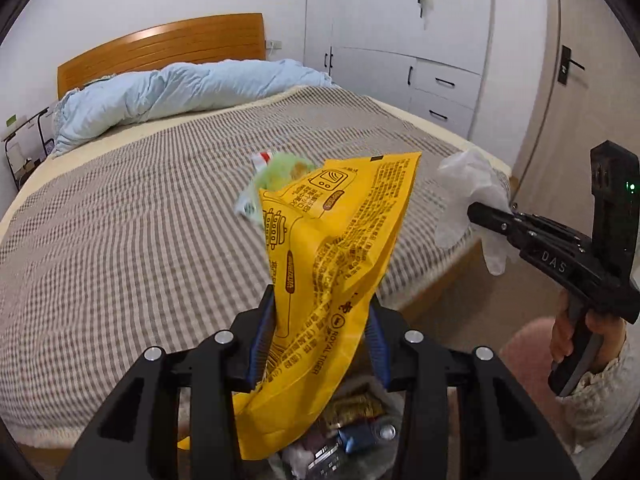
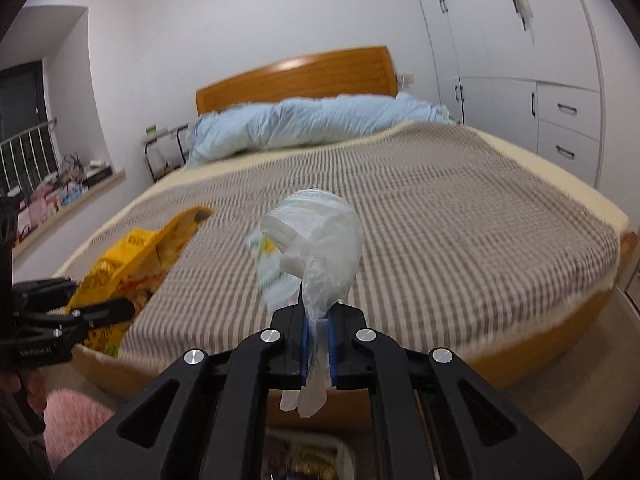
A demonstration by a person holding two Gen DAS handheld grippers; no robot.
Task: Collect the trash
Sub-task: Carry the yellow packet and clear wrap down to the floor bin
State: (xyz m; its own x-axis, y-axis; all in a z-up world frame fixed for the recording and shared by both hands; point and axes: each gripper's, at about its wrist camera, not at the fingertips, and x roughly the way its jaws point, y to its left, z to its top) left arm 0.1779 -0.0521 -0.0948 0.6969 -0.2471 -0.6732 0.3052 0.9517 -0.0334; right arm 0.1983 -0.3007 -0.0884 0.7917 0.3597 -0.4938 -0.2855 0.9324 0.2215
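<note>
Left wrist view: the left tool (image 1: 322,320) grips a crumpled yellow snack bag (image 1: 336,248), held up over the foot edge of the bed (image 1: 120,208). A green-and-white wrapper (image 1: 272,176) lies on the checked bedcover behind it. At the right, a hand (image 1: 580,332) holds the right tool (image 1: 486,213), clamped on a white plastic glove (image 1: 468,196) beyond the bed's right corner. Below, what seems to be a bin of rubbish (image 1: 352,436) is partly hidden.

Right wrist view: the right tool (image 2: 318,332) is closed on the white plastic glove (image 2: 320,240), above the foot edge of the bed (image 2: 440,240). The yellow snack bag (image 2: 132,256) is at the left, in the left tool (image 2: 116,308).
</note>
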